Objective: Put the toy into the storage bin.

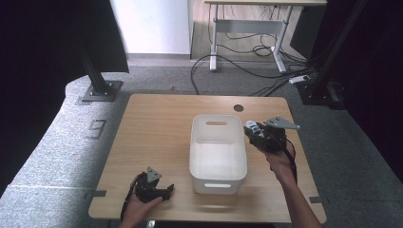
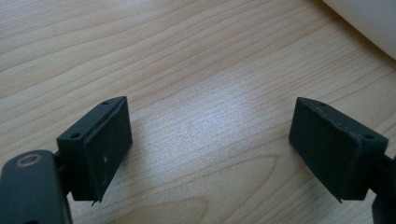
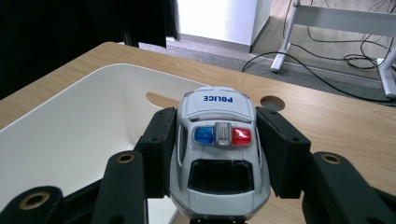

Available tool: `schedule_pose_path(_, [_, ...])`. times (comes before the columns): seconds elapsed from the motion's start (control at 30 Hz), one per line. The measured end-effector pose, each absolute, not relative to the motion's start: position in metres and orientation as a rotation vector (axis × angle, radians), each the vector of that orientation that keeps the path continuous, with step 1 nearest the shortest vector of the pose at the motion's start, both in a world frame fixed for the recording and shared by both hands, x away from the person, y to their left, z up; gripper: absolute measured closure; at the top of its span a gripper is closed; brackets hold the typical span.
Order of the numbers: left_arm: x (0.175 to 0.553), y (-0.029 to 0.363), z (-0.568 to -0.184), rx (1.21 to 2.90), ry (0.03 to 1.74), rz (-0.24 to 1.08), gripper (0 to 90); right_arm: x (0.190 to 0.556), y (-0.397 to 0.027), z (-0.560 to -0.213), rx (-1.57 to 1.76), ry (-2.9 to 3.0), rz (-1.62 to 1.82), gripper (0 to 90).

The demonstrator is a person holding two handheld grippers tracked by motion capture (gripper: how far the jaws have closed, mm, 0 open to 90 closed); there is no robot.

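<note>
Bin [image 1: 218,164] sits mid-table [image 1: 157,123], long axis running front to back. Toy police car [image 1: 252,128] is held in the right gripper [image 1: 256,134] just at bin's right rim, off the tabletop. Left gripper [image 1: 164,191] rests on table near front edge, left of bin, w/ bare wood between jaws.

We count one toy police car [image 3: 218,154], one white bin [image 1: 217,153] and one wooden table [image 1: 157,133]. We also count two grippers: left gripper [image 1: 164,192], right gripper [image 1: 252,129].
</note>
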State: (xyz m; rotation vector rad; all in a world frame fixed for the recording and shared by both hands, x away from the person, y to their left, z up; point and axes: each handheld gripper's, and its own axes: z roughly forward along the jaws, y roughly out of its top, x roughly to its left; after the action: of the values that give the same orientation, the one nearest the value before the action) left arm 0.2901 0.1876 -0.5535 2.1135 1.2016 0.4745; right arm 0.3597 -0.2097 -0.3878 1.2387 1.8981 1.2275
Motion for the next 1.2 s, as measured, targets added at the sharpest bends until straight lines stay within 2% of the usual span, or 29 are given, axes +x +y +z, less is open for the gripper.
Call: schedule_pose_path(1.2, [0.290,0.188,-0.553,2.119,1.195,0.470,13.1,0.376,-0.164,-0.380,1.194,1.974,1.223,50.1])
